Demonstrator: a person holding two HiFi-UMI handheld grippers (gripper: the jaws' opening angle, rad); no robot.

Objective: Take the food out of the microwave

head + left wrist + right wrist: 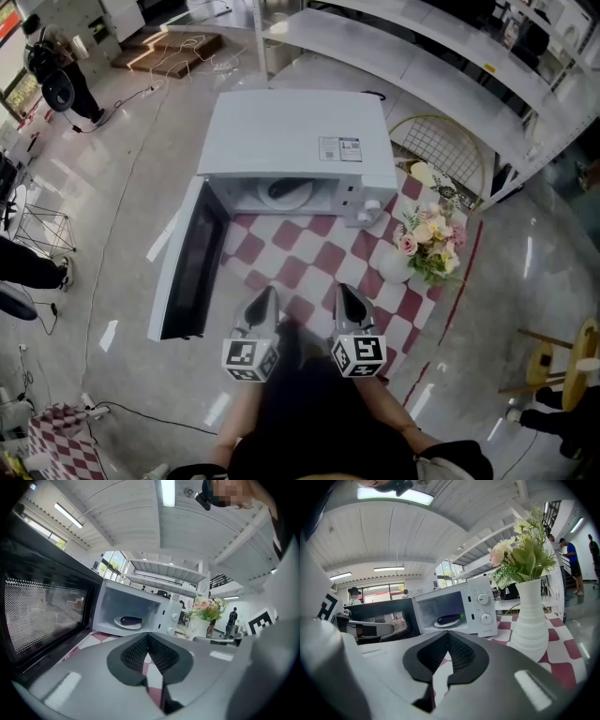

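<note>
A white microwave (295,141) stands at the far side of the table with its door (192,262) swung open to the left. Inside lies a dark eggplant (131,619) on a white plate (123,625); the right gripper view also shows the eggplant (449,618). My left gripper (265,294) and right gripper (344,291) hover side by side over the near part of the table, short of the cavity. Both point toward the microwave. Each has its jaws shut with nothing between them, as the left gripper (148,635) and right gripper (449,633) views show.
A red-and-white checkered cloth (309,258) covers the table. A white vase of flowers (427,239) stands right of the microwave, close to my right gripper's side, and the vase (529,620) looms large in the right gripper view. A wire chair (450,150) sits behind it. People stand further off.
</note>
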